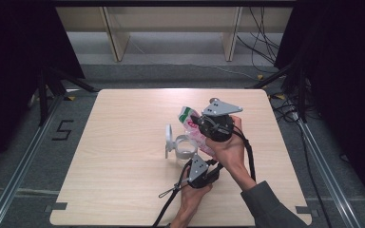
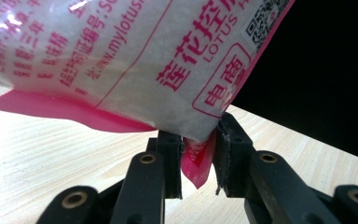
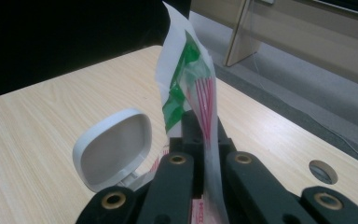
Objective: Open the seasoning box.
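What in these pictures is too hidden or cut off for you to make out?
- Inside of the clear container: in the high view, too small to tell if anything is in it.
- Bag: its printing runs off the left gripper view's top edge.
- Bag's lower end, high view: hidden behind the right gripper and hand.
- Container's body, right gripper view: hidden behind the jaws; its white lid shows.

White-and-pink printed bag (image 1: pixel 193 127) hangs tilted above the open, seemingly clear lidded container (image 1: pixel 180 146).

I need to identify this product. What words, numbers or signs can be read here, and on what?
"LOTUS", "莲花控" and boxed "电商": pink print on the bag.
"www.mylotus...": same bag, cut off.
QR code on the bag's corner; remaining small pink lines too blurred to read.
"5": on the floor left of the table.
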Demonstrator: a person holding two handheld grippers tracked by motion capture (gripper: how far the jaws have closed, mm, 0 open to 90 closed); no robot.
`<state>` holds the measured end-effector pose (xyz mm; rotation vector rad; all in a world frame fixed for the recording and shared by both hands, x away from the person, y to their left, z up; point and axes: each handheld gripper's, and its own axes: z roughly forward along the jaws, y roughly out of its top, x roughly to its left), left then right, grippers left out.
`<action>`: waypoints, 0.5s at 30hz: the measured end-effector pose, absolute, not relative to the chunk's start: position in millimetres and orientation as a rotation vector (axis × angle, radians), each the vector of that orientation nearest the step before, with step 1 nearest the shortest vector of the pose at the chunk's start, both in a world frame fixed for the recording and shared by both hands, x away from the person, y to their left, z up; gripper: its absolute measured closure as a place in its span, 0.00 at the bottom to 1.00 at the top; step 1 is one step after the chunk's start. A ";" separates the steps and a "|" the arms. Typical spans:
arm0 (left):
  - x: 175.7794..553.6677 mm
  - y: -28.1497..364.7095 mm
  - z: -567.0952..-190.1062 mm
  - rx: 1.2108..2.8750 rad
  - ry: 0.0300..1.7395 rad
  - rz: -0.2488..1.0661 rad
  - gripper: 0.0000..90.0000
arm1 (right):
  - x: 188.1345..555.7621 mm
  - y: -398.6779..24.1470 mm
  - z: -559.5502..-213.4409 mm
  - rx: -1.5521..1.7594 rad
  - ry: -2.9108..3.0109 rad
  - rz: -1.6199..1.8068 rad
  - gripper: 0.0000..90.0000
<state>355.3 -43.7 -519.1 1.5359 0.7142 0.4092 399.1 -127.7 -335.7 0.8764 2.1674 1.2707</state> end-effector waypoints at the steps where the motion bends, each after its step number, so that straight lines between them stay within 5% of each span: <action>1: 355.3 -43.7 -519.1 1.536 0.714 0.409 0.82 | 399.1 -127.7 -335.7 0.876 2.167 1.271 1.00; 15: 354.5 -45.4 -518.0 1.558 0.701 0.430 0.82 | 399.1 -119.6 -339.0 0.825 2.195 1.227 1.00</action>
